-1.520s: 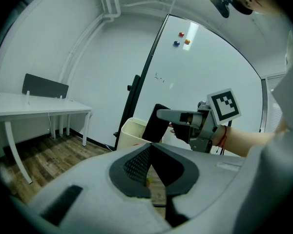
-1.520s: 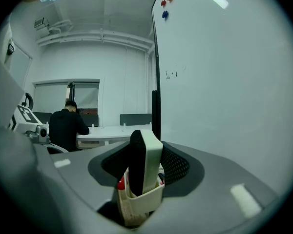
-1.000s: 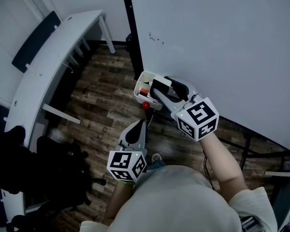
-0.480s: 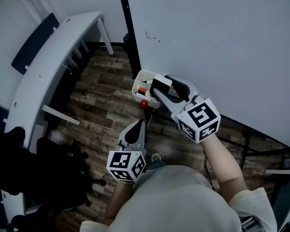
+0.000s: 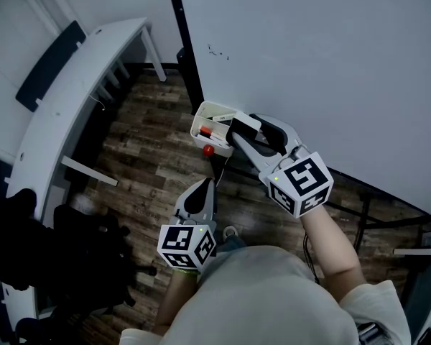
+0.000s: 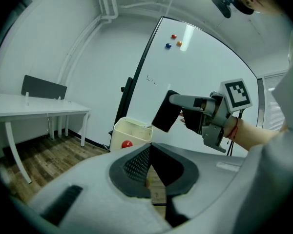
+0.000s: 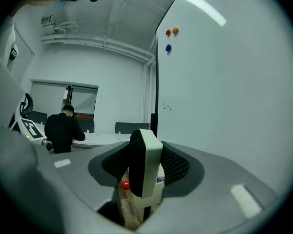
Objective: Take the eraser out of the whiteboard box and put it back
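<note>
The black and white eraser (image 5: 241, 129) stands upright between my right gripper's (image 5: 238, 132) pads, just right of the cream whiteboard box (image 5: 203, 113) at the board's lower left corner. In the right gripper view the eraser (image 7: 144, 165) fills the jaw gap, with the box (image 7: 159, 191) low behind it. From the left gripper view I see the eraser (image 6: 166, 111) held above and right of the box (image 6: 130, 132), clear of its rim. My left gripper (image 5: 212, 184) hangs lower and nearer to me, its fingers together and holding nothing.
The whiteboard (image 5: 330, 63) fills the upper right on a black stand (image 5: 185, 56). A red ball (image 5: 208, 150) sticks to the box's front. A white desk (image 5: 72, 99) runs along the left over wood flooring. A person in black (image 7: 63, 130) sits at a far desk.
My right gripper has drawn the eraser a little to the right, away from the box. The left gripper has stayed where it was.
</note>
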Available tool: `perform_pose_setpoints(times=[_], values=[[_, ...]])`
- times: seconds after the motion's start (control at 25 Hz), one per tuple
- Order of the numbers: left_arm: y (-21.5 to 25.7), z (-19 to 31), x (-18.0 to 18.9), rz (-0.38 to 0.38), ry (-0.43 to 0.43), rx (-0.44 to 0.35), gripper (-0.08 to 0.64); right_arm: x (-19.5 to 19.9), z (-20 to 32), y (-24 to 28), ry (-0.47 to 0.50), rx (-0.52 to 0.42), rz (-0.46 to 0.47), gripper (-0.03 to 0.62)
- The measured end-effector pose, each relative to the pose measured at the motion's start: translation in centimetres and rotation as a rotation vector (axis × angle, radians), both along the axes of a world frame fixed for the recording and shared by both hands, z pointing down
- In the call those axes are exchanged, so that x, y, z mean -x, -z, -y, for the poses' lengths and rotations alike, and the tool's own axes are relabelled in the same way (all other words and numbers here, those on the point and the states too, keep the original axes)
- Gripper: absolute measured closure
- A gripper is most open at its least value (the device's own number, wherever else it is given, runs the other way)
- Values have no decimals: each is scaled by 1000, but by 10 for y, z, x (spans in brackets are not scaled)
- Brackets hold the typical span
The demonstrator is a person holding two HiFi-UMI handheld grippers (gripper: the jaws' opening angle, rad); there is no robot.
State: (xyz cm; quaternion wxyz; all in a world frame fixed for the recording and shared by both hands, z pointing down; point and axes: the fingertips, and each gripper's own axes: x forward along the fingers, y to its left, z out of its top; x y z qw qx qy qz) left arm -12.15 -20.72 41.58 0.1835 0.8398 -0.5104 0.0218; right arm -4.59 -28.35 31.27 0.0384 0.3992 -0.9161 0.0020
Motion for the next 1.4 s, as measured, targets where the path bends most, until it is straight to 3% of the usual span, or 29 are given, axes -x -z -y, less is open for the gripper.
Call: perform_pose_setpoints(times=[0.72,1.4], values=[[4,-16,-32,-3,-3,-9,555,-62,-45,3,-90,-5,27,397],[10,-24,-82,3,-72,-30,555,-125,-90,-4,-203,23,80,397]])
